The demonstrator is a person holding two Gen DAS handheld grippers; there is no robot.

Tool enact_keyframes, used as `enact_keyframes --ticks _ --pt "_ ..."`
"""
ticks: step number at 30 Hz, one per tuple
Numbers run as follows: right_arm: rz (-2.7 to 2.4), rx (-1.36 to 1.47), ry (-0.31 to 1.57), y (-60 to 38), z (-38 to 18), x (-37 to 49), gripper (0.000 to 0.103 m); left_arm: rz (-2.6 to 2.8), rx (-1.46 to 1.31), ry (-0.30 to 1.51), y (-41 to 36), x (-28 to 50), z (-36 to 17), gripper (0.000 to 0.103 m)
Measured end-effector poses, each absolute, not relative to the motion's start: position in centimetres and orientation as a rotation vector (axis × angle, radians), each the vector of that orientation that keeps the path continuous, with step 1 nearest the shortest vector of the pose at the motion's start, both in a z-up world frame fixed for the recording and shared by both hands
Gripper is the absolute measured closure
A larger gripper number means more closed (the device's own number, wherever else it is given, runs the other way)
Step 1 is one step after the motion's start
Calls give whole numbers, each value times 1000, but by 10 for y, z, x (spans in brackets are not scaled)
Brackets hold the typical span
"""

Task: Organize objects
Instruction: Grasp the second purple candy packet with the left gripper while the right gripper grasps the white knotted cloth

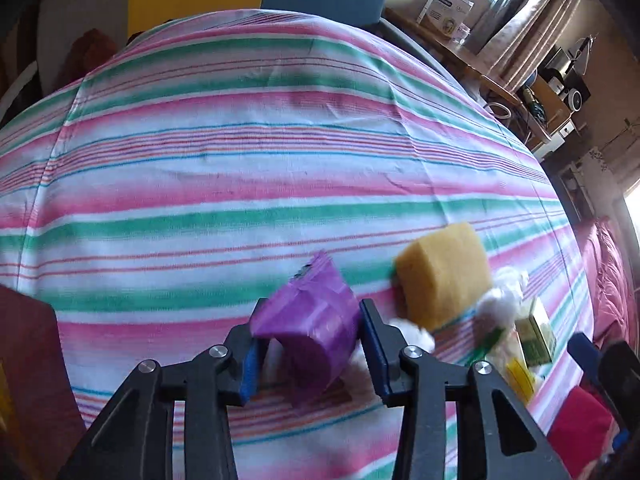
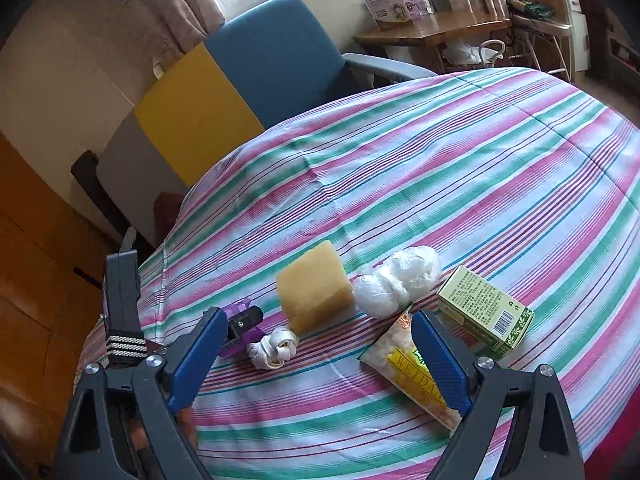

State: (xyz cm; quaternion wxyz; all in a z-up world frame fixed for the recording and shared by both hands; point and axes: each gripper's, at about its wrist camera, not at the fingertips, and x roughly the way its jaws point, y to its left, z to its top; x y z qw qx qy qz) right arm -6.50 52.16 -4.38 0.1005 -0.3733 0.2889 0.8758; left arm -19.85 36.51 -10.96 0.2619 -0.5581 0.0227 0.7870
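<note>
Right wrist view: striped cloth (image 2: 460,168), blue chair (image 2: 276,56) behind; right tongs (image 2: 320,364) wide, left tongs (image 1: 310,344) gripping purple roll (image 1: 312,320)

1 purple packet (image 1: 310,320), 1 yellow sponge (image 2: 314,294), 1 white knotted cord (image 2: 274,350), 1 plastic-wrapped white bundle (image 2: 396,280), 1 green box (image 2: 484,310), 1 snack bag (image 2: 412,376).

The purple roll (image 1: 310,316) is smeared by motion blur in the left wrist view, so whether the blue pads (image 1: 251,364) press on it cannot be told; in the right wrist view most of it is hidden behind a black finger. The snack packet (image 2: 412,376) is partly covered by the right gripper's (image 2: 320,356) blue pad, and its printed name is cut short. The small print on the green box (image 2: 482,306) cannot be read.
</note>
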Motion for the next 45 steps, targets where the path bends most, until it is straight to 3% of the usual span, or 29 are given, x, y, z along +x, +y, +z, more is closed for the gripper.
enact_keyframes --ticks 9,12,14,18,22,30,31,33,35,45 --pt "2579 -1196 796 515 -55 -73 13 2168 -1422 118 320 -154 -82 62" --pt "2586 -1234 775 510 -59 -77 21 2166 -1379 117 304 -135 -69 62" --pt "2600 -1270 743 503 -62 -81 33 2163 -1360 106 292 -121 -62 62" --pt "2626 -1341 702 491 -69 -88 34 2162 -1294 110 268 -93 -46 62" --pt "2596 -1451 786 483 -85 -99 34 2164 -1236 121 246 -73 -32 62" --pt "2521 -1524 758 462 -108 -140 34 2223 -1225 17 184 -59 -18 62" --pt "2510 -1531 739 460 -111 -146 36 2238 -1225 5 175 -58 -18 62" --pt "2503 -1547 586 450 -115 -154 56 2269 -1229 -26 156 -57 -16 62" --pt "2534 -1557 453 437 -113 -157 63 2304 -1235 -57 133 -55 -16 62" --pt "2737 -1743 69 378 -110 -111 67 2533 -1328 -268 13 -43 -27 62"
